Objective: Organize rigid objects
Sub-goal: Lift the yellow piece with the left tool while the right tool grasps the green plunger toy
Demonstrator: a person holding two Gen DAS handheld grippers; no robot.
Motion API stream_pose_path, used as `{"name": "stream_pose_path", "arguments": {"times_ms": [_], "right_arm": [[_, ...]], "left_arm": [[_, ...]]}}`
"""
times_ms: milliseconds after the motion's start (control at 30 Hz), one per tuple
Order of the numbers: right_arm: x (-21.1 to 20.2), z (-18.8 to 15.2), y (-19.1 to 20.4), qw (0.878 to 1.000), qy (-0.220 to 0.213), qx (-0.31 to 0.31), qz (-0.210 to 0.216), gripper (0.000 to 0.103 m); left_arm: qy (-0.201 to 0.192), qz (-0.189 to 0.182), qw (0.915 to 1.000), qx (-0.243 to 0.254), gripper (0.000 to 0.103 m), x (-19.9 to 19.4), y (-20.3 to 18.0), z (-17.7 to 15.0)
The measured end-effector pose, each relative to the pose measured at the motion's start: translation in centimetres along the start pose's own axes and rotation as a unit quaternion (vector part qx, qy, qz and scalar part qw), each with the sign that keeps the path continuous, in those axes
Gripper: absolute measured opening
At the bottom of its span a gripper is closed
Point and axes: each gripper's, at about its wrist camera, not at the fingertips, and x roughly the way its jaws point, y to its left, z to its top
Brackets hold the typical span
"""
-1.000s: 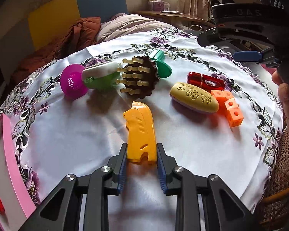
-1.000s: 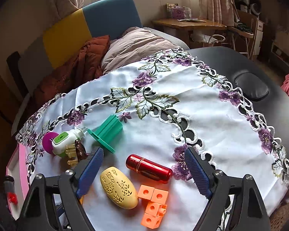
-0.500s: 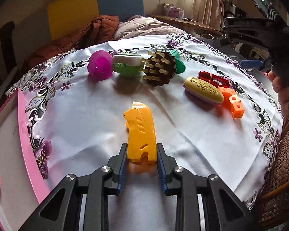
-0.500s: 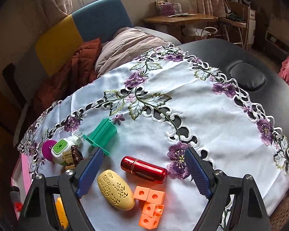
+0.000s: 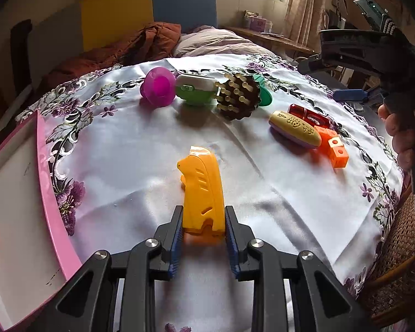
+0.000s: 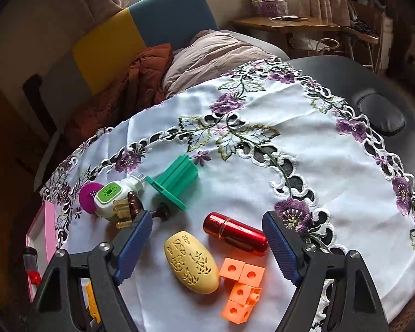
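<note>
left gripper (image 5: 203, 229): jaws clamped on yellow plastic piece's (image 5: 203, 191) near end; light, stiff, slick.
right gripper (image 6: 207, 246): jaws wide, just been narrowing, nothing gripped.

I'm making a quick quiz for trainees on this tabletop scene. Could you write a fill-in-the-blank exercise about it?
1. The left claw is shut on the ____ plastic piece.
2. The right claw hangs ____ above the yellow oval patterned case, gripping nothing.
3. The glossy red cylinder lies beside the ____ linked plastic cubes.
4. The tray at the cloth's edge has a ____ rim.

Missing words: orange-yellow; open; orange; pink
</note>
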Motion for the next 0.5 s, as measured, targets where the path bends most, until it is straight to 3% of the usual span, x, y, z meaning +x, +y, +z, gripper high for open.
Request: {"name": "stream_pose_path", "arguments": {"times_ms": [267,500], "right_arm": [[1.0,-0.2,0.1,1.0,0.025,0.004,0.004,0.067],[2.9,1.7,1.0,0.998,0.044,0.028,0.025,0.066]], "left_arm": [[-0.003,-0.008,0.9999,-0.007,0.027,-0.3,0.4,-0.4],[-0.007,-0.016,0.9998,-0.009,0.027,-0.4,0.6,-0.5]]}}
